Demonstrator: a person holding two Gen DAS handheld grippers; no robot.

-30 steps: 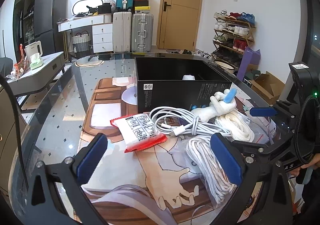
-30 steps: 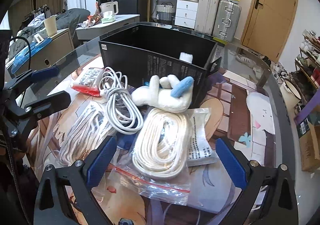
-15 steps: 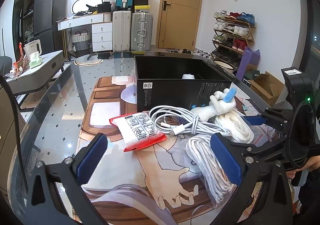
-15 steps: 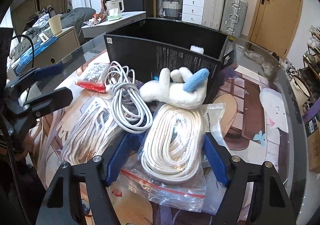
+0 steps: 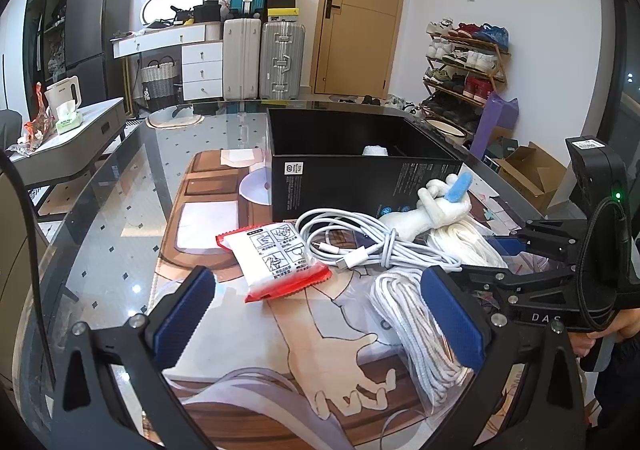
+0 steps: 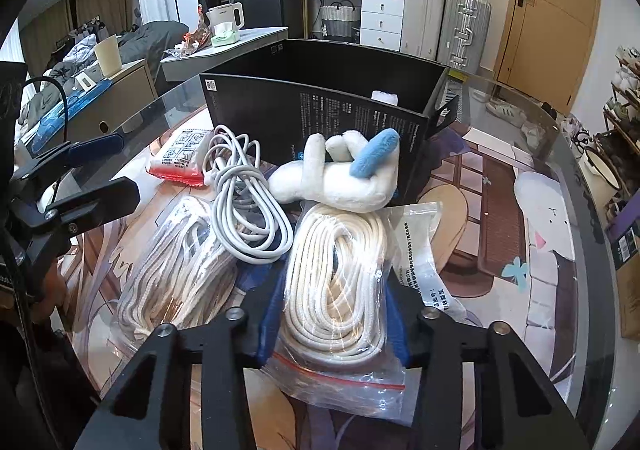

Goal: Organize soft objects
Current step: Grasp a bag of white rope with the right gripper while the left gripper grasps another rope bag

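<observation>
**Right gripper closes on the bagged rope**

Since a second ago the right gripper has narrowed from a wide spread to a clench on the clear zip bag of coiled cream rope, its blue pads pressed against both sides of the coil. The left gripper has stayed released, jaws wide apart above the printed table mat, with nothing between them.

The tall black cardboard box stands open-topped at the far side of the pile; one small white soft item shows inside near its front wall, and the rest of the interior is hidden. A second clear bag of thinner white cord lies just left of the grasped bag. A bundled white charging cable rests partly over that second bag. The white plush toy with a blue limb leans against the box's front wall and touches the top of the grasped coil. A red-edged white snack packet sits on the mat to the left of the cable, near the box's corner.

Bare mat lies in front of the left gripper's jaws, and the glass tabletop runs out to its curved rim on the left. On the right, mat stays uncovered between the bagged rope and the table's rim.
</observation>
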